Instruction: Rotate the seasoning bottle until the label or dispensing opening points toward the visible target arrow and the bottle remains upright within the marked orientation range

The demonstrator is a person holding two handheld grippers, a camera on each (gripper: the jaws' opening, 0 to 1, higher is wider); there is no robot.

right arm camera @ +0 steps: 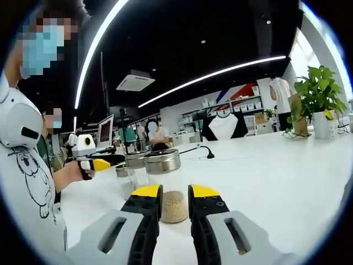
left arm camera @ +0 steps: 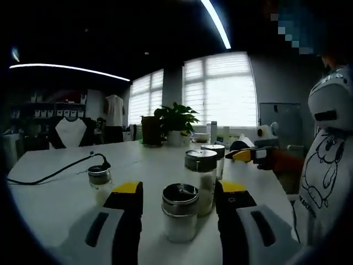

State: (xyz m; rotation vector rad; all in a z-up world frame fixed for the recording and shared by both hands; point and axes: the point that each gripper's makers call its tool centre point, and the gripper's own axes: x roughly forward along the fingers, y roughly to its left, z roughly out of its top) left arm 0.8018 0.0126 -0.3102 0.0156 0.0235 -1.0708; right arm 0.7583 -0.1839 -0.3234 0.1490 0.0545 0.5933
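Observation:
A glass seasoning bottle with a metal lid and brown grains in its base stands upright on the white table. My right gripper is shut on its lower body, one jaw on each side. The same bottle is the farthest of a row, with the right gripper reaching it from the right. My left gripper is open, jaws wide on either side of a short metal-lidded bottle without touching it. A taller bottle stands just behind. In the right gripper view the left gripper points at those two bottles.
A small jar and a black cable lie on the table to the left. A potted plant stands at the far edge by the windows. The person in a white printed shirt stands close on the right.

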